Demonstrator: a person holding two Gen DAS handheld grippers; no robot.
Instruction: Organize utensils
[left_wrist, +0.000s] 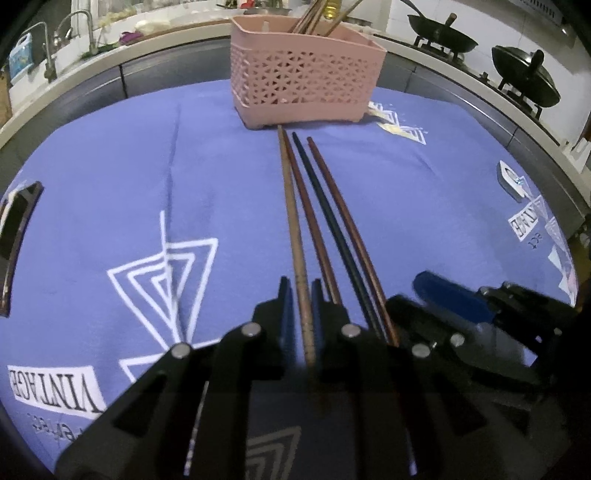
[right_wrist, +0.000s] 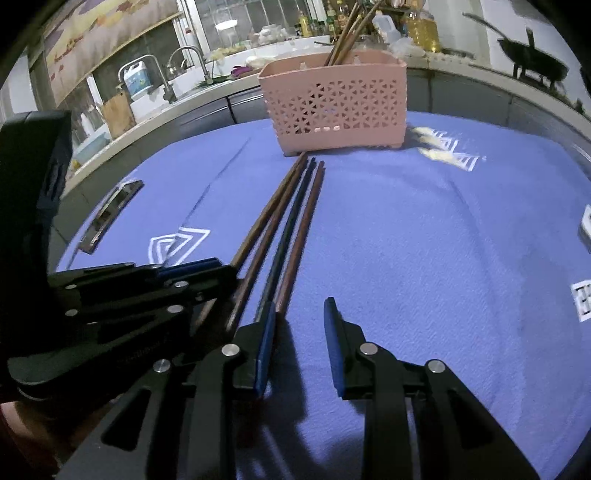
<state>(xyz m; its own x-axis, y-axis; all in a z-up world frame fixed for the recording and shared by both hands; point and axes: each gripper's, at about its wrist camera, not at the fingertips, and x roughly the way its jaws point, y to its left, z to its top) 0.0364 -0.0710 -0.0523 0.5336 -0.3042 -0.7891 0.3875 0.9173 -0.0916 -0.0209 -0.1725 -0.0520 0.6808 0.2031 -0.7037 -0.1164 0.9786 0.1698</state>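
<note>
**A:** What lies on the table?

**B:** A blue cloth (left_wrist: 229, 177) printed with white nested triangles and the word "VINTAGE" covers it. Four chopsticks lie side by side on the cloth, running from the near edge toward a pink perforated utensil basket (left_wrist: 306, 85) at the far side. From left to right in the left wrist view they are a light brown chopstick (left_wrist: 291, 206), a reddish-brown chopstick (left_wrist: 308, 210), a dark blue chopstick (left_wrist: 325, 206) and another reddish-brown chopstick (left_wrist: 341, 206). Their far tips stop just short of the basket's base.

**B:** More chopsticks (right_wrist: 345, 33) stand upright inside the basket, leaning to one side.

**A:** What is the left gripper doing?

**B:** The left gripper (left_wrist: 300, 291) sits low over the near ends. Its two fingers stand close together, one on each side of the light brown chopstick, which runs between them. Whether the pads actually press on it cannot be told; a thin gap seems to show on each side.

**A:** And the right gripper?

**B:** The right gripper (right_wrist: 301, 314) has its fingers spread moderately wide, with only bare cloth between them. Its left finger (right_wrist: 267, 332) sits just beside the near ends of the dark blue and outer reddish-brown chopsticks. It holds nothing.

**A:** Anything behind the table?

**B:** A counter with a faucet (right_wrist: 192, 59) and, on the right, dark woks (left_wrist: 441, 33) on a stove.
</note>
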